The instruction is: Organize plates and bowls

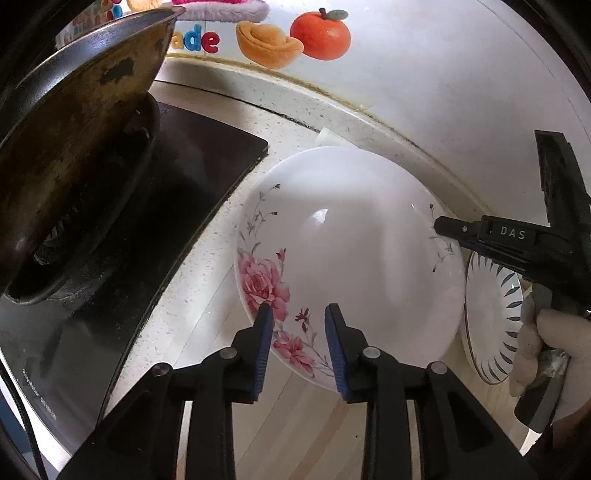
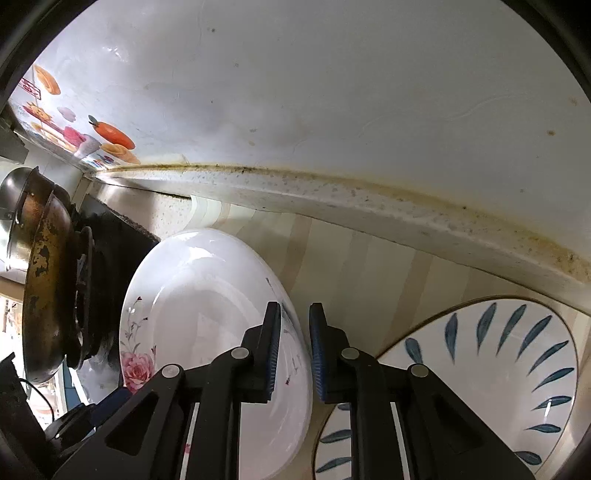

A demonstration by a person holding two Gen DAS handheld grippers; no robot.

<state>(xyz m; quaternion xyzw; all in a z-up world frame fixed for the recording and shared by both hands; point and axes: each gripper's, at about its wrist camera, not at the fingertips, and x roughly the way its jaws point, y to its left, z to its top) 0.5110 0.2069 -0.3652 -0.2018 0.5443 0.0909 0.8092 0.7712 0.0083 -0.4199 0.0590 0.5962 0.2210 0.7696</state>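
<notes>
A large white plate with pink roses (image 1: 354, 258) lies on the counter beside the stove; it also shows in the right wrist view (image 2: 207, 302). My left gripper (image 1: 299, 314) is open, its fingers straddling the plate's near rim without closing on it. My right gripper (image 2: 295, 314) is open at the plate's right rim, one finger over the plate and one outside; it shows in the left wrist view (image 1: 454, 230). A white plate with blue leaf marks (image 2: 491, 369) lies to the right, also visible in the left wrist view (image 1: 491, 317).
A worn dark wok (image 1: 74, 129) sits tilted on the black stove (image 1: 155, 229) to the left. The counter's back ledge (image 2: 369, 206) and white wall with fruit stickers (image 1: 317, 33) close off the far side. A wood-pattern mat (image 2: 351, 266) lies under the plates.
</notes>
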